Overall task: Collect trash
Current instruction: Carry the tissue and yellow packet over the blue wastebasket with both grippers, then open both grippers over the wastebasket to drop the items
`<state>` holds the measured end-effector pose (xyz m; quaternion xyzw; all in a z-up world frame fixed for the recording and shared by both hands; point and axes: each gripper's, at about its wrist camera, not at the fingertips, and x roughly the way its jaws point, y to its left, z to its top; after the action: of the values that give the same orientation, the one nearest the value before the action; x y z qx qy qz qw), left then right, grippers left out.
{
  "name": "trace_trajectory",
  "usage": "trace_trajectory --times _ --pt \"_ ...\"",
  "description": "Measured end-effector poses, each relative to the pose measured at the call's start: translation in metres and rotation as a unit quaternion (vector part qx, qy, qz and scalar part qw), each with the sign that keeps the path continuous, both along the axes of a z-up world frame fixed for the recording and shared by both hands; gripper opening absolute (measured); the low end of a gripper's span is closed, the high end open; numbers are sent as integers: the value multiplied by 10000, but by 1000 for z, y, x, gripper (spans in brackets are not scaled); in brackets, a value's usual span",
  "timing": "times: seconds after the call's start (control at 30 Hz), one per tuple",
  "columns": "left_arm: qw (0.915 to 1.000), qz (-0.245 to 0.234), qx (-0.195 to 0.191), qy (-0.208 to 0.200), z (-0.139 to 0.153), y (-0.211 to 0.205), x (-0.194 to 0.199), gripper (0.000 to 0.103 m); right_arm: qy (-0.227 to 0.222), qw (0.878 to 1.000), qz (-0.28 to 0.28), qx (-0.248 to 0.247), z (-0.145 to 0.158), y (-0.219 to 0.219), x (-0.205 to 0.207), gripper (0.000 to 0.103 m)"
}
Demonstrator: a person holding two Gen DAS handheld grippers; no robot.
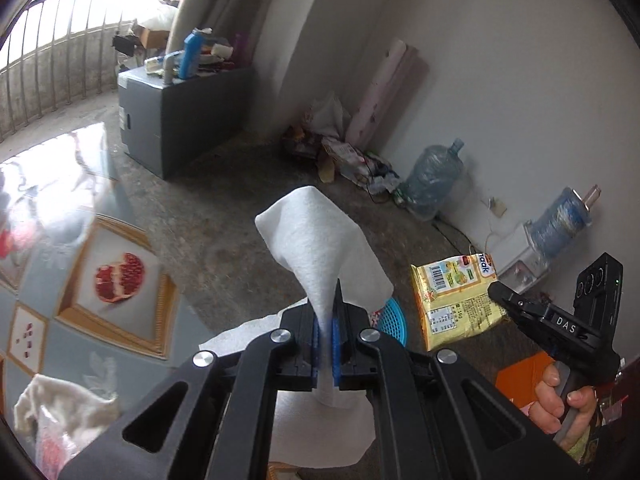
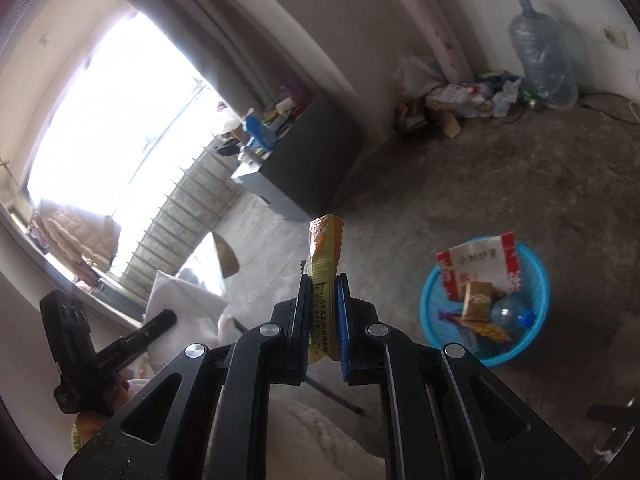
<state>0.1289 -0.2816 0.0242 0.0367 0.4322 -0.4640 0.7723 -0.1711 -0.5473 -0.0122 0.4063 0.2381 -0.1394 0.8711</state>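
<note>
We are looking down on a bare, mottled grey concrete floor (image 2: 500,176) meeting a plain white wall (image 1: 500,60). In the upper left of the left wrist view a dark grey cabinet (image 1: 180,120) is standing with clutter on top, beside a railed window. Against the wall, right of centre, a clear blue plastic water jug (image 1: 436,180) is resting near a heap of litter. At lower left a glossy tablecloth printed with pomegranates (image 1: 120,276) is filling the frame.

In the right wrist view, at lower right, a round bright blue plastic basket (image 2: 536,280) is sitting on the floor, already holding wrappers and a bottle.

Our left gripper (image 1: 329,332) is angling downward, its jaws clenching a white paper towel (image 1: 320,236) that is fanning upward at frame centre. Our right gripper (image 2: 325,308) is also tilting down, its blue-padded jaws pinching a yellow printed snack wrapper (image 2: 326,248) that is standing up between them, left of the basket. In the left view's lower right, a hand (image 1: 560,404) is gripping the right tool's handle.
</note>
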Motion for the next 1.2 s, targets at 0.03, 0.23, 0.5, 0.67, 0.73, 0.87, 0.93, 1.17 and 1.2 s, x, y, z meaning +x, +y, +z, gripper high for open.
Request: trace_trajectory --times 0.03,0.23,0.5,0.67,0.73,0.87,0.93,1.17,1.2 --pt "9999 -75 107 90 -10 -17 -1 4 112 9999 -101 -35 -7 -4 -2 10" --pt "9945 -293 704 714 -74 -103 0 4 634 9962 -590 87 -51 -33 -9 11" --pt "9858 -404 1166 1137 -141 -208 3 4 1071 9871 -1084 496 -103 -74 -2 12" --pt "9811 -458 1325 1335 -177 -253 2 18 1103 9805 -1307 967 -141 -100 4 16" --pt "9791 -415 1390 1427 -191 -266 2 43 1073 9767 -1353 1273 -164 -111 7 19" --pt "9767 -339 1565 1426 -208 -276 1 55 1286 9593 -1609 1932 -211 -129 3 35" --pt "9772 -275 1478 1500 -208 -274 1 55 1354 9523 -1728 2121 -221 -131 -4 40" --pt "9805 -321 1116 1586 -175 -257 2 55 1268 9496 -2021 2034 -209 -120 -30 50" --pt "9816 -338 1040 1565 -166 -252 2 55 1234 9506 -2039 1987 -206 -118 -33 50"
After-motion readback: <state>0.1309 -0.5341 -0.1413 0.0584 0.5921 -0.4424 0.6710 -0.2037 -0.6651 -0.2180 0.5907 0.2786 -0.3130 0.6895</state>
